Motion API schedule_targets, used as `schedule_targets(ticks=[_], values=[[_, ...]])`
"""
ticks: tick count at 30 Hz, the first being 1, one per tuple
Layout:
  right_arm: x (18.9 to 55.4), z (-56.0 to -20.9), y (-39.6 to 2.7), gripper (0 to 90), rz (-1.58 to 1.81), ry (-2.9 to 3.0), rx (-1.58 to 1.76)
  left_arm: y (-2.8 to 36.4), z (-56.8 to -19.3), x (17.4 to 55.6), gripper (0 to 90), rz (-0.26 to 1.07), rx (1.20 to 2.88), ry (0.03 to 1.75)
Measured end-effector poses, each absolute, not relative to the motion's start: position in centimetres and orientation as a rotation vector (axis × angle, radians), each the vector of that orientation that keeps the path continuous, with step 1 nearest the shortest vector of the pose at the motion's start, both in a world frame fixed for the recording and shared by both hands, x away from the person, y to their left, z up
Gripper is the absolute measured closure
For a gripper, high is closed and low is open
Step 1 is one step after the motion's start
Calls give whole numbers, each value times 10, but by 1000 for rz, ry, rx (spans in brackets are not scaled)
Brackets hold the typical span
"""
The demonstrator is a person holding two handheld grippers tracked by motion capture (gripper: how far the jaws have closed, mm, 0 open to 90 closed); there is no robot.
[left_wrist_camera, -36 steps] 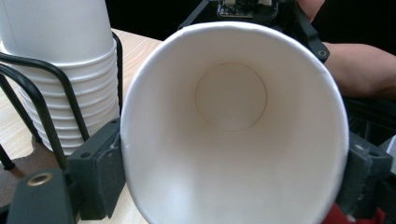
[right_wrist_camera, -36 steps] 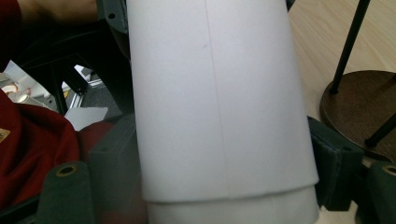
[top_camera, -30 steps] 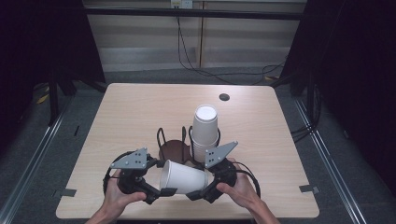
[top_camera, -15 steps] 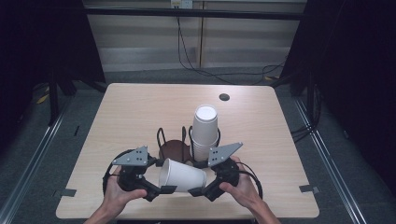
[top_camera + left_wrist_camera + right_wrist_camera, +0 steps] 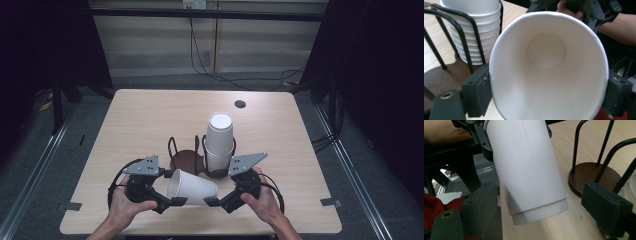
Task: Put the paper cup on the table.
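Note:
A single white paper cup lies on its side just above the table's front edge. My left gripper is shut on its rim, with a pad pressed on each side of the mouth. My right gripper faces it from the right, open. The cup's base sits between its wide-apart pads, with a clear gap on the right side. Behind stands a stack of white cups in one ring of a black wire holder with a brown base.
The holder's second ring stands without cups, close behind both grippers. A small dark hole marks the far part of the table. Bare tabletop spreads to the left and back. The person's hands come in at the front edge.

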State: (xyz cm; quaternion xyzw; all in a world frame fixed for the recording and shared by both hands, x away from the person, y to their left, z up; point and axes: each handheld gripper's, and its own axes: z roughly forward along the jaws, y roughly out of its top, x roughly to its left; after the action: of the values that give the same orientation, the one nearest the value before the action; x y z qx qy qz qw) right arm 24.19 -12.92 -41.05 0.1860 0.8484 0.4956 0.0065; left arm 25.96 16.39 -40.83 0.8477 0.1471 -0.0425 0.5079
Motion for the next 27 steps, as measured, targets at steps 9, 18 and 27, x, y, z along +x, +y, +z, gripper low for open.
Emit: schedule_targets(ticks=[9,18,27], values=[[241,-407,-138,139,1550,2602,627,172,-406,257,146,-56,2093,405],[240,-409,-142,139,1525,2597,642,195,-400,264,143,-15,2143,472],[241,-410,-144,139,1517,2590,655,220,-387,270,144,70,2172,554]])
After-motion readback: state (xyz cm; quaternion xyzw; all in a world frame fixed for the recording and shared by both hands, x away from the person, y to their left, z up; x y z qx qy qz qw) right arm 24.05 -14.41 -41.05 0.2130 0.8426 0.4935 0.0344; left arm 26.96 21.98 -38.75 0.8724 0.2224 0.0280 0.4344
